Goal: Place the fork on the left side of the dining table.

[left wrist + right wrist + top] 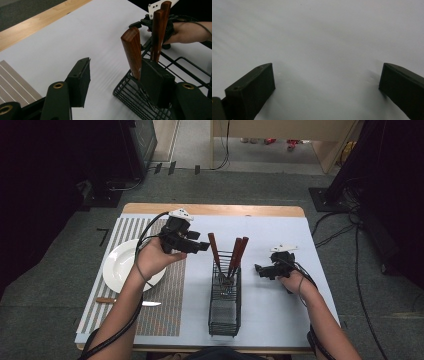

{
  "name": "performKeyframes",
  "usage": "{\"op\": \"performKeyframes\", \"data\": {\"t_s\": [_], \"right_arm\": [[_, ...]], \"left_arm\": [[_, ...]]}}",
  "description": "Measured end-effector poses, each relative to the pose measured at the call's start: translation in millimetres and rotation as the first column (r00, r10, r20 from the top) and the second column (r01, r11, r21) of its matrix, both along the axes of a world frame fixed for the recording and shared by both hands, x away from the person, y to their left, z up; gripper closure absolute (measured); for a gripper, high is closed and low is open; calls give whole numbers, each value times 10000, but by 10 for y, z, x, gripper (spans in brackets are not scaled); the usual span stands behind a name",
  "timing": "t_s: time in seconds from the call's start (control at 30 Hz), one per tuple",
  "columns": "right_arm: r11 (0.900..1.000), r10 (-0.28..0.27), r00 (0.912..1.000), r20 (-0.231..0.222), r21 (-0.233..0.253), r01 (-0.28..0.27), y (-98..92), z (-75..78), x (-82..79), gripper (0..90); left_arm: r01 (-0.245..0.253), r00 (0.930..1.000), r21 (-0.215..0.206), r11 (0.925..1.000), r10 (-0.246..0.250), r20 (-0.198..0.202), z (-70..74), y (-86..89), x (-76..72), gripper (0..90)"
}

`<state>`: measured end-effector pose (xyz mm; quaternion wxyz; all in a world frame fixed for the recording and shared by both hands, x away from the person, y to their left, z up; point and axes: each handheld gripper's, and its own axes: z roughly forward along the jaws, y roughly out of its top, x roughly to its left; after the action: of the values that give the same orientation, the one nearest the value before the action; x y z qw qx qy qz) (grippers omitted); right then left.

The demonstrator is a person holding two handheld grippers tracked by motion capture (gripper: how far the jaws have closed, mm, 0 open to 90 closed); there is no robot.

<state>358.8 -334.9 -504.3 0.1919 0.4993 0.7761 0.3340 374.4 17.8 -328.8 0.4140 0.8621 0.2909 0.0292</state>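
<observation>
Both tongs gaping, pinching nothing: we're holding left gripper at 9 o'clock of wire basket, right gripper at 3 o'clock; three wooden-handled utensils standing inside.

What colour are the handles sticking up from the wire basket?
Reddish-brown wood; the handles show best in the left gripper view.

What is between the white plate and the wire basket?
In the high view, the striped placemat and the left gripper held above it lie between the white plate and the wire basket.
</observation>
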Motion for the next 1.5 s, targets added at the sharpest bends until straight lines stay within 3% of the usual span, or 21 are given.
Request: {"op": "performKeyframes", "data": {"t_s": [0.17, 0.43, 0.7, 0.83, 1.03, 1.2, 1.43, 1.5], "right_arm": [[10000, 6, 10000, 10, -8, -6, 0, 0, -1, 0], [10000, 11, 10000, -1, -6, -11, 0, 0, 0, 0], [10000, 18, 10000, -3, -22, -18, -1, 0, 0, 0], [10000, 12, 10000, -3, -23, -12, 0, 1, -1, 0], [10000, 20, 10000, 27, -30, -19, 0, 0, -2, 0], [10000, 15, 10000, 22, -35, -15, 0, 0, -3, 0], [10000, 17, 10000, 26, -32, -17, 0, 0, -3, 0], [10000, 18, 10000, 24, -34, -18, 0, 0, -3, 0]], "left_arm": [[290, 9995, 156, 9995, -291, 82, 61, -51, 11, 450], [839, 9961, 27, 9965, -839, 285, 176, -138, 79, 479], [1135, 9932, 194, 9933, -1140, 237, 114, -200, 129, 557], [1224, 9921, 32, 9925, -1224, 275, 93, -213, 132, 641], [1433, 9897, -272, 9893, -1434, 5, 110, -183, 134, 742], [1332, 9902, -210, 9909, -1339, -386, 166, -184, 103, 767], [1326, 9888, -440, 9902, -1353, -638, 246, -193, 55, 805], [1342, 9891, -470, 9898, -1367, -544, 273, -195, 38, 813]]}}
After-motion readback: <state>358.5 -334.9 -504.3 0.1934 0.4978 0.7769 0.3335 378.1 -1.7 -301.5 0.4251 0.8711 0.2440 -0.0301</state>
